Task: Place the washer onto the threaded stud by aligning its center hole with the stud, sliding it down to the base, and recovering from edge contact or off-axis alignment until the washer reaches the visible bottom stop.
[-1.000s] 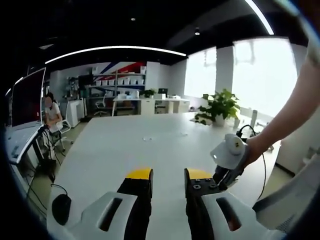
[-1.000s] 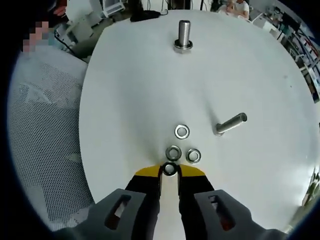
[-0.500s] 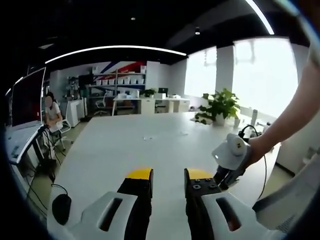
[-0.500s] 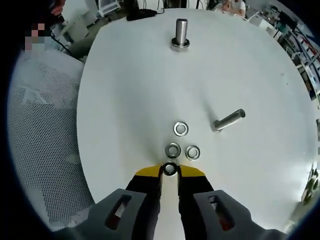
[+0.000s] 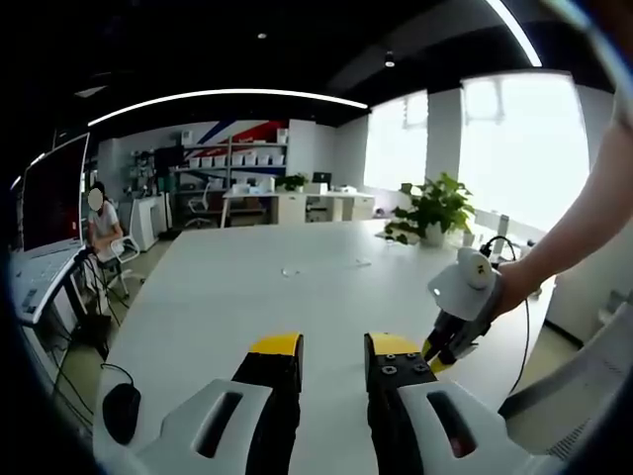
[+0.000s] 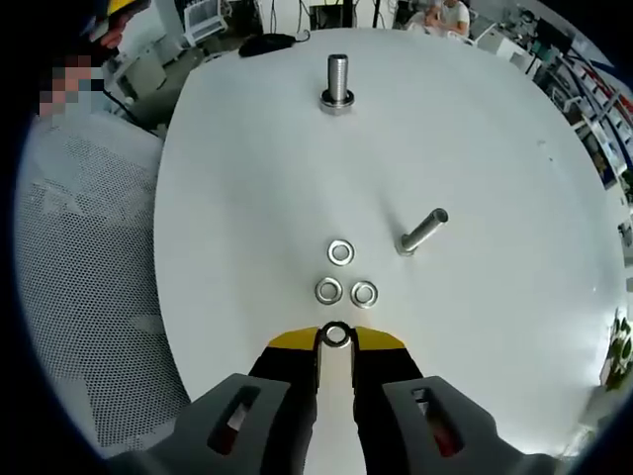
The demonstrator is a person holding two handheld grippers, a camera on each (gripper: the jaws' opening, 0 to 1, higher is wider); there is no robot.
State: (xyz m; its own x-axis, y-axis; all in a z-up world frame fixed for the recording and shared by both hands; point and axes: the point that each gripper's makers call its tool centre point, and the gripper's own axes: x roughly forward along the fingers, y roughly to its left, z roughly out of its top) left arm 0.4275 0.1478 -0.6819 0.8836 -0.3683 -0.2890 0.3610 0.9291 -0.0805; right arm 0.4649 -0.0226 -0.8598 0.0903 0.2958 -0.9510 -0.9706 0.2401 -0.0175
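In the right gripper view my right gripper (image 6: 336, 336) is shut on a steel washer (image 6: 336, 333), pinched between the yellow tips above the white table (image 6: 495, 148). The threaded stud (image 6: 337, 79) stands upright on its base near the table's far edge, well away from the held washer. Three loose washers (image 6: 341, 251) lie flat just beyond the tips. In the left gripper view my left gripper (image 5: 331, 348) stands open over the table with nothing between its jaws. The right gripper (image 5: 445, 341), held by a hand, comes in from the right of that view.
A loose bolt (image 6: 422, 231) lies on its side right of the washers. A mesh chair (image 6: 79, 247) sits past the table's left edge. A potted plant (image 5: 435, 213) stands at the far right of the table, and a mouse (image 5: 122, 413) lies at its left edge.
My right gripper has risen with the washer held, so the loose washers and the stud sit farther off. In the left gripper view it has shifted slightly right and up.
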